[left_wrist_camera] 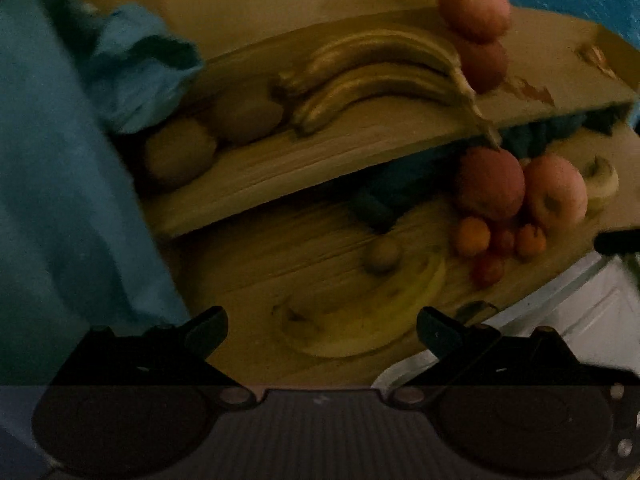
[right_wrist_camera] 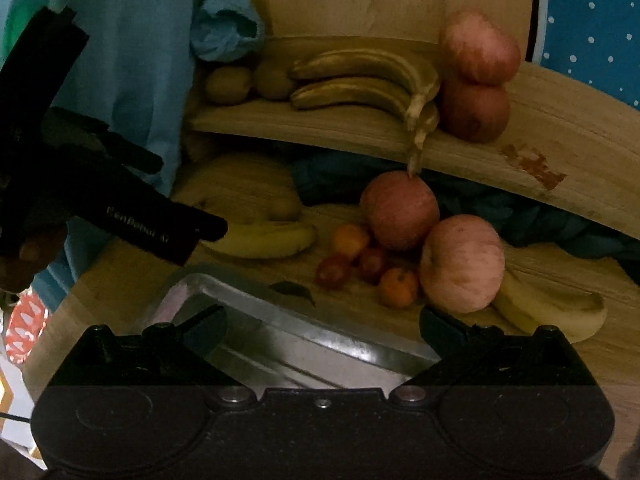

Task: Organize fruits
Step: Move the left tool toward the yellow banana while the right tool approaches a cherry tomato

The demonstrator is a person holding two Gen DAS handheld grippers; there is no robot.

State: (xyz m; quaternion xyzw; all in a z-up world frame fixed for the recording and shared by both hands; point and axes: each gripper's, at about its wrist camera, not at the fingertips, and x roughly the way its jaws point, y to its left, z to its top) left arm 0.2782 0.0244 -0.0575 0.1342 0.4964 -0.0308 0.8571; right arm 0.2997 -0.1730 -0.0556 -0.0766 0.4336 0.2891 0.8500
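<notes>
Both claws seen spread wide, nothing gripped: left claw (left_wrist_camera: 322,330) hovered over lower counter (left_wrist_camera: 248,248) above a yellow banana (left_wrist_camera: 384,320) w/ a small kiwi (left_wrist_camera: 382,255) just beyond; right claw (right_wrist_camera: 322,330) hung over a metal tray (right_wrist_camera: 280,340) at counter's near edge. Left-claw view blurred, dim. On lower level, per right view: two apples (right_wrist_camera: 400,210) touching, w/ mandarins (right_wrist_camera: 350,240) & small red fruits (right_wrist_camera: 334,271) clustered against them, another banana (right_wrist_camera: 552,308) right beside nearer apple, a green leaf (right_wrist_camera: 294,290) near tray. Upper shelf (right_wrist_camera: 320,124) carried a banana bunch (right_wrist_camera: 360,84), stem hanging past front edge, two kiwis (right_wrist_camera: 230,84) to its left, two more apples (right_wrist_camera: 476,80) stacked at right, crumpled blue cloth (right_wrist_camera: 226,26) at left end. Other tool's dark body (right_wrist_camera: 120,208) visible at left of right view, against a blue sleeve (right_wrist_camera: 132,40).
</notes>
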